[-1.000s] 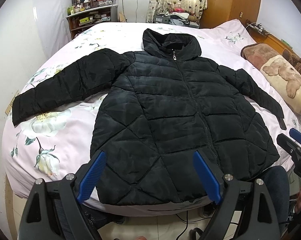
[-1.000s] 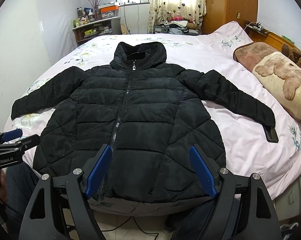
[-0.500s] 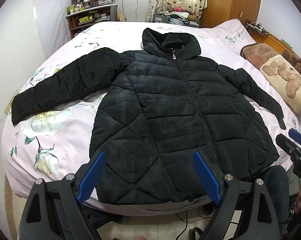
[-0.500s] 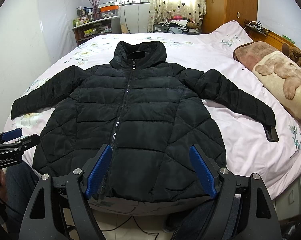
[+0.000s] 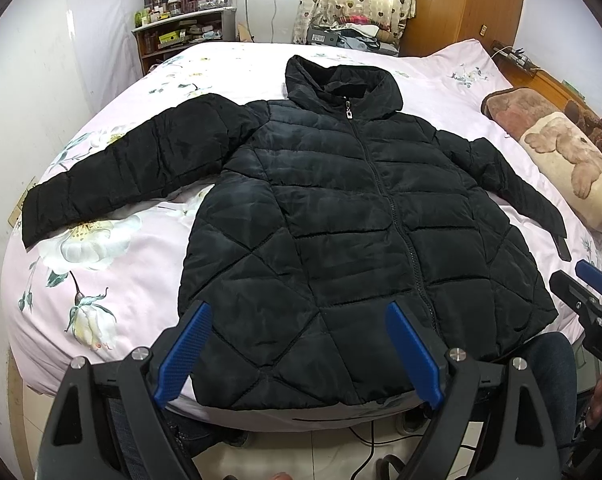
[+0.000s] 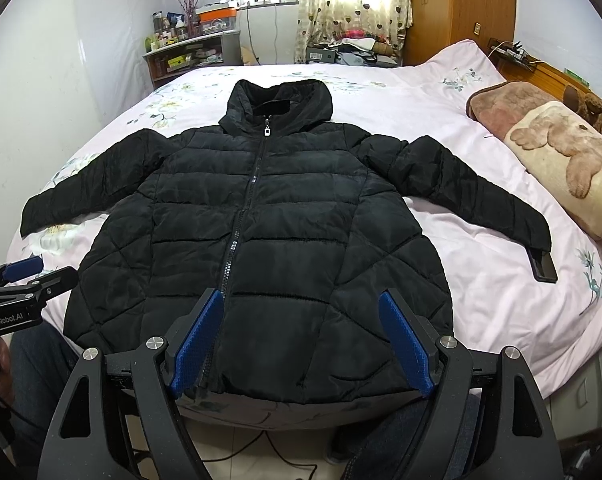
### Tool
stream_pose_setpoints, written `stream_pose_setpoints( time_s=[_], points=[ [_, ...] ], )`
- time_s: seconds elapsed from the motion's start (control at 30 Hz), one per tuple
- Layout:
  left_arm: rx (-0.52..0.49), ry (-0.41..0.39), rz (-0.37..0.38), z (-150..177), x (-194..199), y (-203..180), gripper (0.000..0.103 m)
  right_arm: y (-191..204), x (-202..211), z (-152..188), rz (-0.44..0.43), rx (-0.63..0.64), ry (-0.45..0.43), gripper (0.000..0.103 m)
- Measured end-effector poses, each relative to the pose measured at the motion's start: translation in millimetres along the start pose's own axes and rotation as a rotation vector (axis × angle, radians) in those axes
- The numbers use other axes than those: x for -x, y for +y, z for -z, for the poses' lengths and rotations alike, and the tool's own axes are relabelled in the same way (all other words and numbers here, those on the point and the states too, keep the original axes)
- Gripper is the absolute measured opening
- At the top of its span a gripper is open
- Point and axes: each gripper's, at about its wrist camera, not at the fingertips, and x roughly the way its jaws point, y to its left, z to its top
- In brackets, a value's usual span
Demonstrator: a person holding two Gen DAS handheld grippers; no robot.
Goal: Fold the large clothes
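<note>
A black quilted hooded jacket [image 5: 341, 216] lies flat and zipped on the bed, front up, both sleeves spread out; it also shows in the right wrist view [image 6: 261, 232]. My left gripper [image 5: 297, 352] is open and empty, hovering above the jacket's hem at its left half. My right gripper [image 6: 301, 340] is open and empty, above the hem right of the zipper. Each gripper shows at the edge of the other's view: the right one [image 5: 593, 296] and the left one [image 6: 21, 280].
The bed [image 5: 113, 280] has a pink floral sheet. A brown bear-print pillow [image 6: 561, 160] lies at the right. A dark phone-like slab [image 6: 543, 266] lies by the right cuff. A cluttered shelf [image 6: 189, 52] and wooden wardrobe [image 6: 461, 8] stand behind. Cables lie on the floor below.
Nothing has visibly changed apart from a very slight drift of the views; both grippers stay open above the hem.
</note>
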Motion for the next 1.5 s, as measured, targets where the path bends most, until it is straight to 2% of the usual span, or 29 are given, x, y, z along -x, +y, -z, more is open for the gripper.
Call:
stream_pose_setpoints(
  time_s=[0.97, 1.17, 1.37, 1.5],
  points=[
    [0.001, 0.001, -0.013, -3, -11, 6, 0.090, -1, -9, 2, 0.003, 0.003, 0.011, 0.080],
    [0.030, 0.000, -0.024, -15, -32, 23, 0.090, 2, -23, -7, -0.014, 0.011, 0.003, 0.080],
    [0.118, -0.004, -0.013, -33, -61, 56, 0.090, 9, -48, -30, -0.038, 0.029, 0.002, 0.080],
    [0.169, -0.015, -0.038, -48, -79, 82, 0.089, 19, -71, -47, -0.050, 0.054, 0.012, 0.080]
  ],
)
